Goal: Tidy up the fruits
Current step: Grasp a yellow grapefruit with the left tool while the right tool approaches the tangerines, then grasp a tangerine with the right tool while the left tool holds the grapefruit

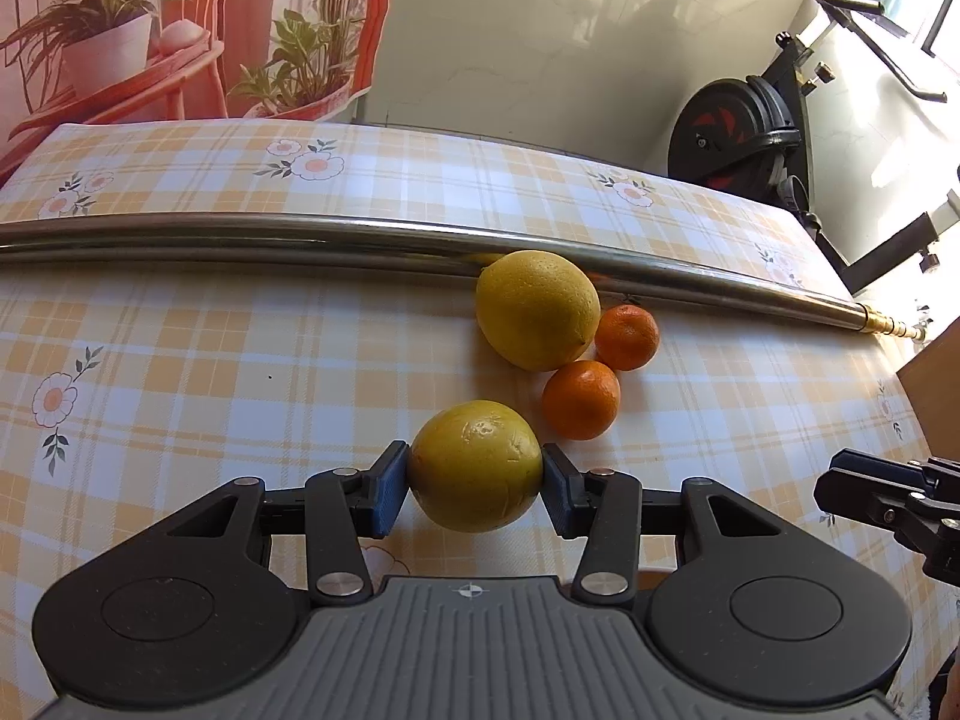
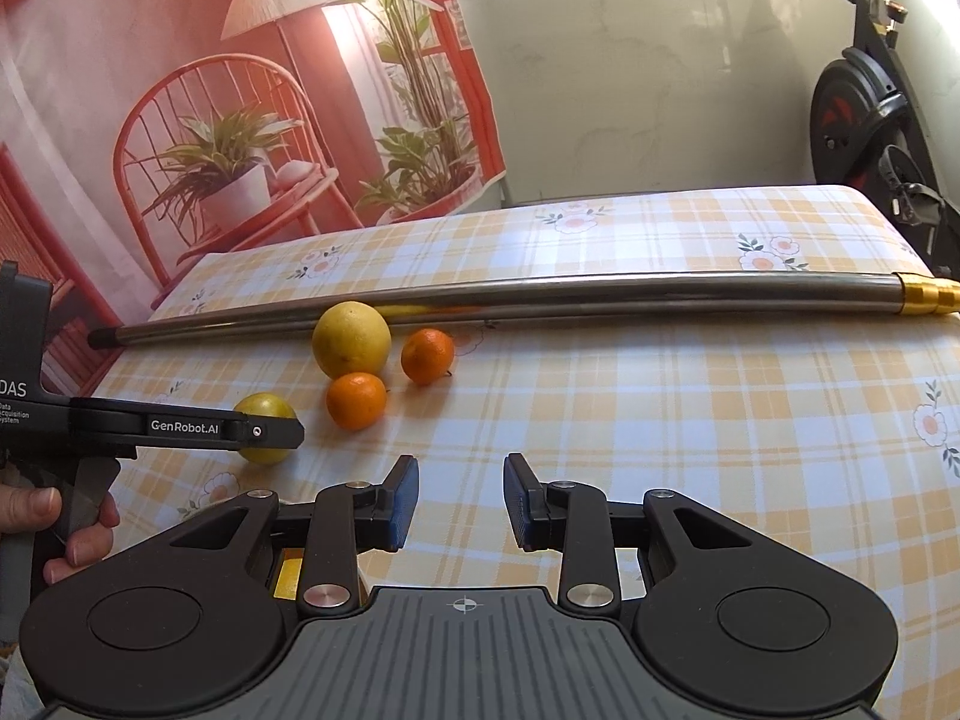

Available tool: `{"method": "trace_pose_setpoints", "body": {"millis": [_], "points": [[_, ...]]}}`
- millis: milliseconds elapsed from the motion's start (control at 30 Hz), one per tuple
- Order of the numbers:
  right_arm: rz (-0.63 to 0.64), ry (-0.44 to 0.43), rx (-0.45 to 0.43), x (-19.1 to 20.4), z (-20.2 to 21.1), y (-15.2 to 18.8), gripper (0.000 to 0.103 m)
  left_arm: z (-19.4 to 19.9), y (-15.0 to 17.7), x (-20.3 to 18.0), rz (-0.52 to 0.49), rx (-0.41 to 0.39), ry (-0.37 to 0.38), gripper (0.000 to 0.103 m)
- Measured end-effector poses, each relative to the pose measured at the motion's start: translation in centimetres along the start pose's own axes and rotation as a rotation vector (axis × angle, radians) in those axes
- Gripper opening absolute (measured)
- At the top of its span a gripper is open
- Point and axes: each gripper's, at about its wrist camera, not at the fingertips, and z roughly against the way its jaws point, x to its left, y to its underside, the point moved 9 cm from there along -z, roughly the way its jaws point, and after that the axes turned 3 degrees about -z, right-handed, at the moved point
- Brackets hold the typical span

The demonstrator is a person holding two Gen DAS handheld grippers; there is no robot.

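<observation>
Left gripper: jaws closed on a yellow fruit, one blue pad on each flank, gripping across its widest part. Whether the fruit rests on the desk or is held just clear of it cannot be told from either view. In the right wrist view the same fruit shows partly hidden behind the left gripper's finger.

Right gripper: jaws parted, nothing between them, only bare checked cloth ahead. It is near the left gripper, on its right side.

Other fruit: a lemon lies touching or just beside the metal tube that runs across the desk. Two tangerines sit beside it: the far tangerine against the lemon's right side, the near tangerine in front of both. The three form a tight cluster.

Governing relation: the cluster lies ahead and slightly right of the held fruit, with the near tangerine just beyond the left gripper's right jaw. From the right gripper the cluster lies ahead and to the left, with an unobstructed line to the near tangerine.

Judgement: the held fruit is nearly round, so grip axis matters little. If it is to join the lemon, the open ground lies left of the lemon; a straight forward push risks knocking the near tangerine.
</observation>
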Motion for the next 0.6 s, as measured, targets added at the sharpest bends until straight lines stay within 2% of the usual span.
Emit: {"method": "trace_pose_setpoints", "body": {"millis": [233,433,600], "points": [[0.044,-0.014,0.013,1.1,-1.0,-0.2,0.03,4.1,0.2,0.2,-0.018,-0.082,0.009,0.049],[0.13,-0.045,0.017,3.2,-2.5,-0.7,0.03,6.8,1.0,0.7,-0.024,-0.151,-0.018,0.049],[0.205,-0.034,0.029,4.4,-4.3,-1.6,0.03,8.6,1.6,1.4,-0.028,-0.184,-0.04,0.049]]}}
